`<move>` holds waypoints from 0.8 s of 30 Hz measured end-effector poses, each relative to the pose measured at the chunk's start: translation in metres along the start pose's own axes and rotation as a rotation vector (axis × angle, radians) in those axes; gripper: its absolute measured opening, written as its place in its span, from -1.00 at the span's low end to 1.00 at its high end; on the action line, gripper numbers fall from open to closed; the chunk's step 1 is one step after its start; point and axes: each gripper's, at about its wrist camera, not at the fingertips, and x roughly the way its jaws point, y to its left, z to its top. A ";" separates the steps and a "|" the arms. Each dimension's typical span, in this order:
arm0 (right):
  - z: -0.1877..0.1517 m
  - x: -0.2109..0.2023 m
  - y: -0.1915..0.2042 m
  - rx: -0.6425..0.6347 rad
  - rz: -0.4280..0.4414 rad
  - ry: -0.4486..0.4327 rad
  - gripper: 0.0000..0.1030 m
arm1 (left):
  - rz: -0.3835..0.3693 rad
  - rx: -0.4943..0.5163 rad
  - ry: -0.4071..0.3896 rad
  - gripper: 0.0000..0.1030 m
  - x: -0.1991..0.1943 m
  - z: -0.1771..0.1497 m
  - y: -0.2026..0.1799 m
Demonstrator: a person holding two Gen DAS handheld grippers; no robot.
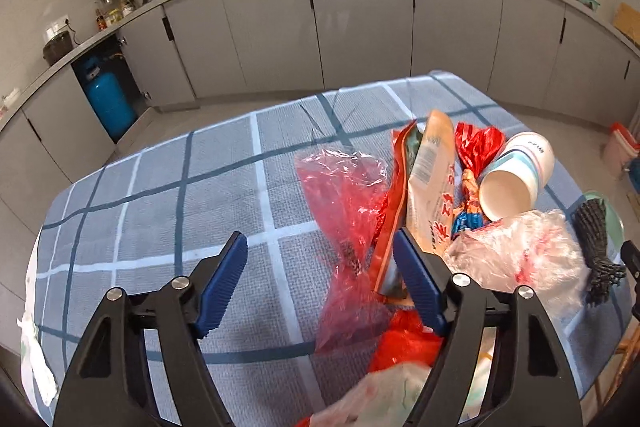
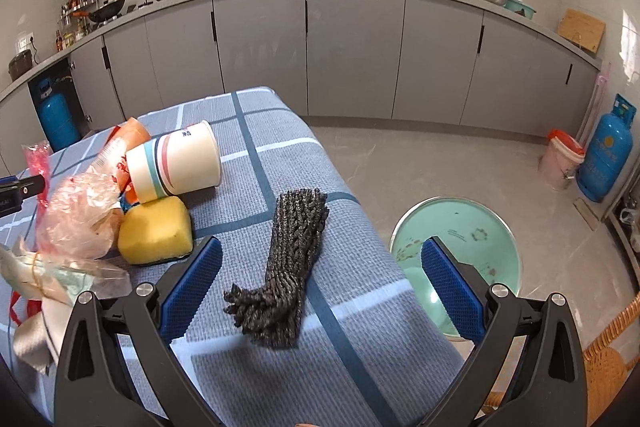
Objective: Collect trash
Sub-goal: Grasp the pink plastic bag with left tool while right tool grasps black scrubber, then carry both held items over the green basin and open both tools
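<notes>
A: Blue-padded jaws of the left gripper [image 1: 320,281] stood apart, with only the checked tablecloth [image 1: 160,211] between them; nothing was held. Its right pad sat just beside the red plastic wrap [image 1: 344,195] and the snack packet [image 1: 430,183].

B: And the right gripper [image 2: 322,285]?

A: Jaws wide, empty. The dark cord bundle [image 2: 288,263] lay on the cloth between the pads, not pressed by either.

B: Remaining trash?

A: Farther along lay the yellow sponge [image 2: 156,231], the clear bag [image 2: 78,219] and the tipped paper cup [image 2: 180,163]. All of it was on the table.

B: Destination?

A: Probably the green bin [image 2: 456,231] on the floor beside the table. Judged progress: collection barely begun.
</notes>
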 end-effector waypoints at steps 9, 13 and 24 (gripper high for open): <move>-0.003 0.025 0.004 0.014 0.046 0.067 0.62 | -0.066 -0.016 0.040 -0.66 0.007 -0.008 0.004; -0.002 0.029 0.006 0.017 0.079 0.091 0.26 | -0.050 -0.021 -0.002 -0.67 -0.004 -0.005 0.007; -0.008 0.022 0.012 -0.002 0.135 0.078 -0.68 | -0.014 -0.020 -0.118 -0.67 -0.044 0.009 0.004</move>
